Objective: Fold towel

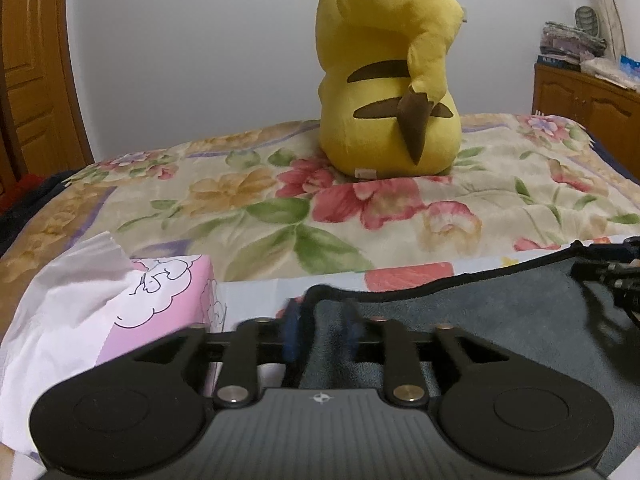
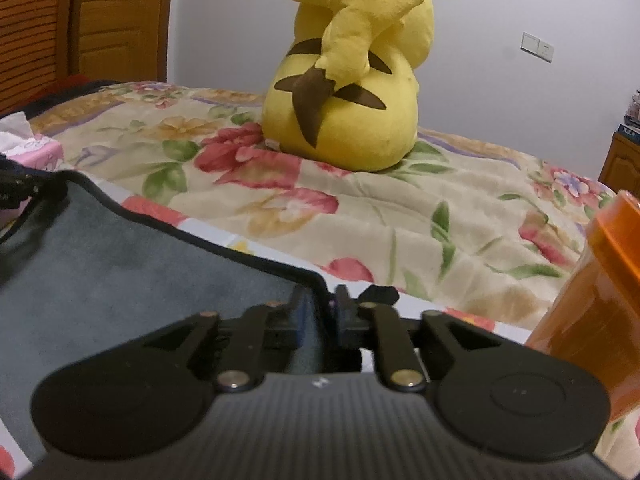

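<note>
A dark grey towel with black trim lies on a light sheet at the near edge of the bed; it also shows in the right wrist view. My left gripper is shut on the towel's left near corner, cloth bunched between the fingers. My right gripper is shut on the towel's right corner. Each gripper shows at the edge of the other's view, the right one and the left one.
A big yellow plush toy sits on the floral bedspread beyond the towel. A pink tissue box stands left of the left gripper. An orange container stands right of the right gripper. Wooden furniture lines both sides.
</note>
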Motion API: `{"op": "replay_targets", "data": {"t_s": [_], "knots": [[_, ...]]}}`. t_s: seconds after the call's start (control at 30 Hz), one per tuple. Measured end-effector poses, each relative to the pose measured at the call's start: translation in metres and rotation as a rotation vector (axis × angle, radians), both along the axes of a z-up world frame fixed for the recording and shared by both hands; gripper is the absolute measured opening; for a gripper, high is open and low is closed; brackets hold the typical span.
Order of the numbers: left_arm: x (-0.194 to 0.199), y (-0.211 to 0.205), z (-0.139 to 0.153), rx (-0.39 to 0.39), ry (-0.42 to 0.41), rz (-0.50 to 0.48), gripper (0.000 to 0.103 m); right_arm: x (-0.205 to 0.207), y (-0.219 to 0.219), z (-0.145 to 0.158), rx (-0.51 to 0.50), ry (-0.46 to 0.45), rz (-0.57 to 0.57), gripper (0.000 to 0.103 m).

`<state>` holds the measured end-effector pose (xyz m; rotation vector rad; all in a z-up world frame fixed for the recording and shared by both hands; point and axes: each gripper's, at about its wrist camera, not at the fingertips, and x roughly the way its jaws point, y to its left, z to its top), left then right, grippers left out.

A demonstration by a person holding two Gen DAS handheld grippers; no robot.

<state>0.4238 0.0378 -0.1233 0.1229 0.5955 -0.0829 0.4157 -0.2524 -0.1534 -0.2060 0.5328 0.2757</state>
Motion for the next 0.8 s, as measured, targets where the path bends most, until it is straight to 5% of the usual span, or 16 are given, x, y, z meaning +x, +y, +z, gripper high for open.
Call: {"op": "replay_targets", "data": {"t_s": [0.03,0.8], "knots": [[-0.001,0.000,0.001,-0.001,-0.002,0.003,0.045,-0.001,0.000,0.000,0.003,0.002,-0.004,0.049],[-0.090,-0.022,0.054,0.004,0.036,-0.079,0.053,-0.074,-0.010,0.044,0.055,0.037,-0.039,0.049]]}}
